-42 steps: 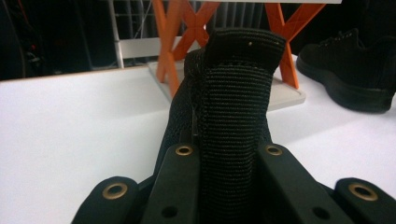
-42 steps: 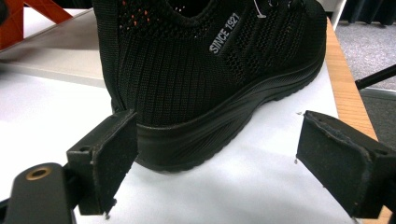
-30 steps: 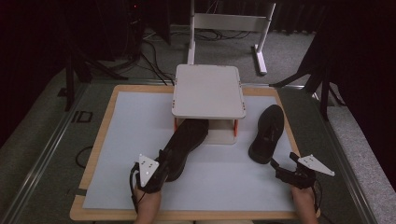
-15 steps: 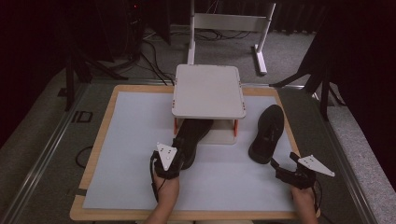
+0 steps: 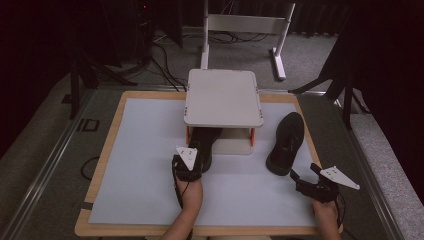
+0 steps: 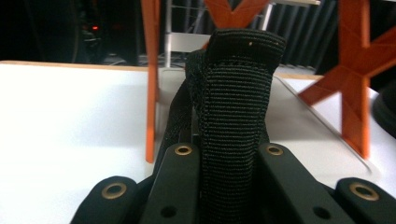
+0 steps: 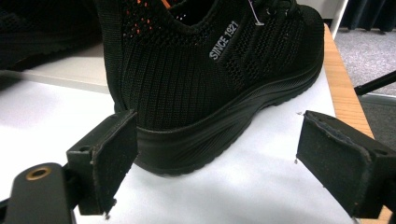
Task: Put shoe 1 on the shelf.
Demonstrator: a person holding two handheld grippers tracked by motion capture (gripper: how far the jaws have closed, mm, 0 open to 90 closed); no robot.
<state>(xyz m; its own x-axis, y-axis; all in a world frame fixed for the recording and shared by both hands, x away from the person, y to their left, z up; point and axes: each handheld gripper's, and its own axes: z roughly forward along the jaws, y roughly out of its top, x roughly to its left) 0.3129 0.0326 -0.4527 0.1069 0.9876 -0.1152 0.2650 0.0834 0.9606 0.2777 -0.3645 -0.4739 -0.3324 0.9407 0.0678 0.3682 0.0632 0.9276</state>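
Two black shoes: one lies half hidden under the stand, its heel pinched by the left tongs; the other lies beside the stand, before the wide-open right tongs.

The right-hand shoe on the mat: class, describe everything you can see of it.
The right-hand shoe is a black knit trainer with a thick black sole and "SINCE 1921" printed in white by the collar. It stands upright on the white mat, beside the small rack, heel toward the person. The right gripper sits open just behind the heel, not gripping it.
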